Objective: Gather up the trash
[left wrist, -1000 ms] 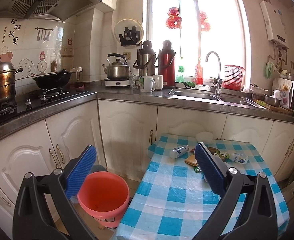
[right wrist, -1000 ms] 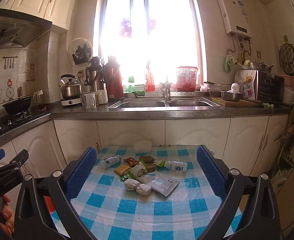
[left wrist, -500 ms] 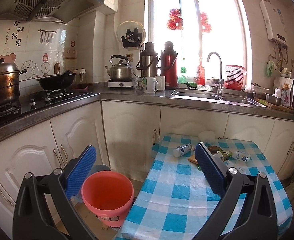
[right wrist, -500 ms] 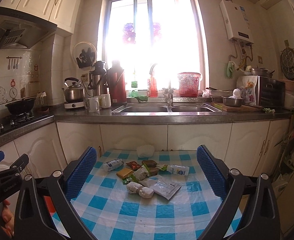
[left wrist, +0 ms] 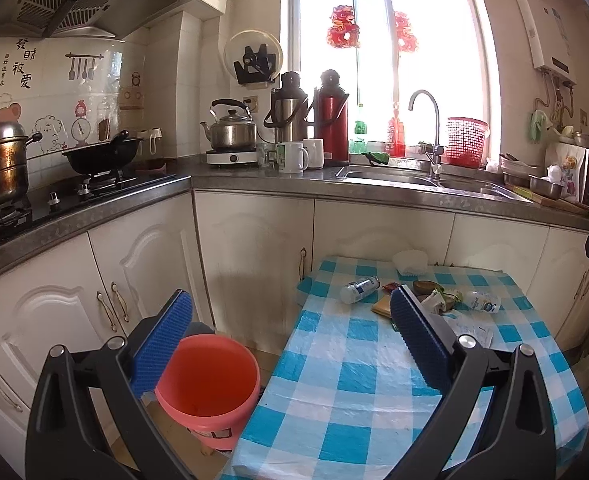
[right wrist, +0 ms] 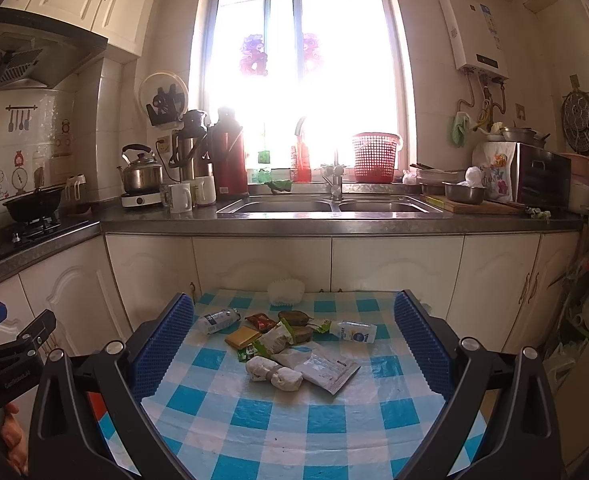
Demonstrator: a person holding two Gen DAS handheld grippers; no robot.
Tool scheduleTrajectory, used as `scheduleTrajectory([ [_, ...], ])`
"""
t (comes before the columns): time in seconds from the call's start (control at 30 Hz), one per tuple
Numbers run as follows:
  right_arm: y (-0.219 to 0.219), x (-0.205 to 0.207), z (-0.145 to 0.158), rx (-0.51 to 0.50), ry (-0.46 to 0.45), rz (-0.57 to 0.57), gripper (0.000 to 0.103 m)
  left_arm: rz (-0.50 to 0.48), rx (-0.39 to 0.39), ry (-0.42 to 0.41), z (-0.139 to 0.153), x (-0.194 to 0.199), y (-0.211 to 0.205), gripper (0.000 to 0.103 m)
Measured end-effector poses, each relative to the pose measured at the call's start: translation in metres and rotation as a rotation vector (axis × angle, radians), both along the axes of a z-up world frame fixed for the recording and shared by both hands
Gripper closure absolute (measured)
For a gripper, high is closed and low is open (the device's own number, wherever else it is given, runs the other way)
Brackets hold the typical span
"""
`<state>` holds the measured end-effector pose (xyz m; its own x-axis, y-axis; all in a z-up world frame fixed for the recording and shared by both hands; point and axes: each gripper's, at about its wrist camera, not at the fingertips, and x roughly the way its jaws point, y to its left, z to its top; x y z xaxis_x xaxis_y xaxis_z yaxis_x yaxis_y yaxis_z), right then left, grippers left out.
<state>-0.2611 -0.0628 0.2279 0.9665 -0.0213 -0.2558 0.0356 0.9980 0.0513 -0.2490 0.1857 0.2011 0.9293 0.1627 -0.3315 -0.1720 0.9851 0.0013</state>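
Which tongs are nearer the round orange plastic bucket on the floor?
Left. The left tongs hang open just above the round orange plastic bucket, beside the blue-checked table. The right tongs hang open over the table's trash, farther off.

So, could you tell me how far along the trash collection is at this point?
Nothing looks done yet: the orange bucket beside the table appears empty. Nothing is in hand either; the left gripper and right gripper both have open, empty jaws. Everything is left: two plastic bottles, wrappers such as the white packet, and the wrapped bundle still lie on the table.
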Motion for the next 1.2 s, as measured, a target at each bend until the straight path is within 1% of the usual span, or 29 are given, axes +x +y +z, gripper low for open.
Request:
scheduleTrajectory([
  [0.2, -0.010, 0.015, -0.014, 0.018, 0.040, -0.008, 0.004, -0.025, 0.008, 0.028, -0.010, 0.014, -0.010, 0.004],
  [0.3, -0.017, 0.025, -0.025, 0.025, 0.067, -0.008, 0.004, -0.036, 0.023, 0.047, -0.016, 0.023, -0.017, 0.004],
  [0.4, -0.026, 0.037, -0.039, 0.044, 0.101, 0.015, 0.004, -0.053, 0.018, 0.075, -0.025, 0.035, -0.024, 0.004],
  [0.57, -0.046, 0.053, -0.061, 0.079, 0.132, 0.031, 0.004, -0.101, -0.012, 0.120, -0.039, 0.058, -0.032, 0.004],
  [0.67, -0.063, 0.063, -0.077, 0.104, 0.156, 0.040, 0.004, -0.158, -0.024, 0.149, -0.050, 0.073, -0.038, 0.004],
  [0.7, -0.071, 0.069, -0.084, 0.128, 0.181, 0.046, 0.004, -0.174, -0.024, 0.158, -0.054, 0.077, -0.040, 0.004],
  [0.8, -0.090, 0.087, -0.105, 0.195, 0.253, 0.059, 0.004, -0.243, -0.022, 0.198, -0.066, 0.096, -0.048, 0.004],
  [0.83, -0.095, 0.091, -0.111, 0.211, 0.273, 0.058, 0.004, -0.269, -0.021, 0.222, -0.072, 0.105, -0.050, 0.004],
  [0.87, -0.100, 0.097, -0.117, 0.226, 0.294, 0.056, 0.004, -0.280, -0.020, 0.234, -0.076, 0.111, -0.052, 0.004],
  [1.0, -0.117, 0.119, -0.138, 0.265, 0.370, 0.034, 0.004, -0.315, -0.025, 0.268, -0.087, 0.144, -0.052, 0.004],
  [1.07, -0.125, 0.131, -0.145, 0.292, 0.399, 0.036, 0.004, -0.320, -0.037, 0.283, -0.090, 0.167, -0.047, 0.004],
  [1.13, -0.133, 0.143, -0.149, 0.320, 0.423, 0.040, 0.004, -0.344, -0.045, 0.300, -0.092, 0.190, -0.043, 0.004],
  [1.2, -0.138, 0.155, -0.150, 0.345, 0.436, 0.048, 0.004, -0.334, -0.046, 0.317, -0.095, 0.213, -0.039, 0.004],
])
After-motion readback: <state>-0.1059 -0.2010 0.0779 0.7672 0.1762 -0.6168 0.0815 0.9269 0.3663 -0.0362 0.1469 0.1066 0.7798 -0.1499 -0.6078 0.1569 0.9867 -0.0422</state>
